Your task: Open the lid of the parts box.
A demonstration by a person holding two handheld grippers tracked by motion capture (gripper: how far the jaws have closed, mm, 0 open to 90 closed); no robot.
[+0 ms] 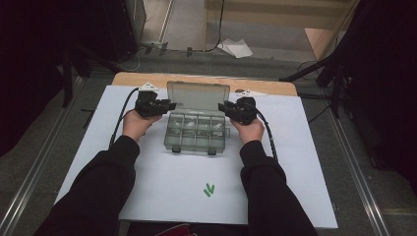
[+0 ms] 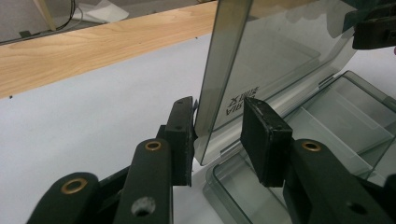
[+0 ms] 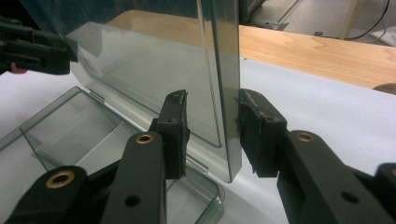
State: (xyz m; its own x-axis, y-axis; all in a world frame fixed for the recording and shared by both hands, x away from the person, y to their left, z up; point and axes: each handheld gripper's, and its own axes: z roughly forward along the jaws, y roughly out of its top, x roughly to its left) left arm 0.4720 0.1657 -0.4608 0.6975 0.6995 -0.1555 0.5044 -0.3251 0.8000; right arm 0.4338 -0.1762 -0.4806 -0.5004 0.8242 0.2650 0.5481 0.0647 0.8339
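A smoky translucent plastic compartment box [image 1: 196, 132] is lying on the white sheet [image 1: 162, 182] covering the tabletop, nearer the far edge than the near one and roughly midway between the left and right edges. Its long axis is running left to right, parallel to the far edge, with the two front latches facing the person and the hinge side facing away. The box's flat translucent lid [image 1: 198, 95] is standing open, rising nearly upright from the hinge along the back. The left tongs [image 1: 168, 104] are reaching in at the lid's left end; in the left gripper view the left tongs [image 2: 218, 135] are spread, straddling the lid's side edge [image 2: 219, 70], with the outer pad appearing to be just against the edge and the inner pad standing apart from it. The right tongs [image 1: 222, 106] are meeting the lid's right end; in the right gripper view the right tongs [image 3: 212, 135] are likewise spread around the lid's side wall [image 3: 224, 93], the outer pad close to or touching it and the inner pad apart. A strip of bare wooden tabletop [image 1: 206, 79] is showing beyond the sheet's far edge, and small green marks [image 1: 209, 189] are sitting on the sheet near the near edge.
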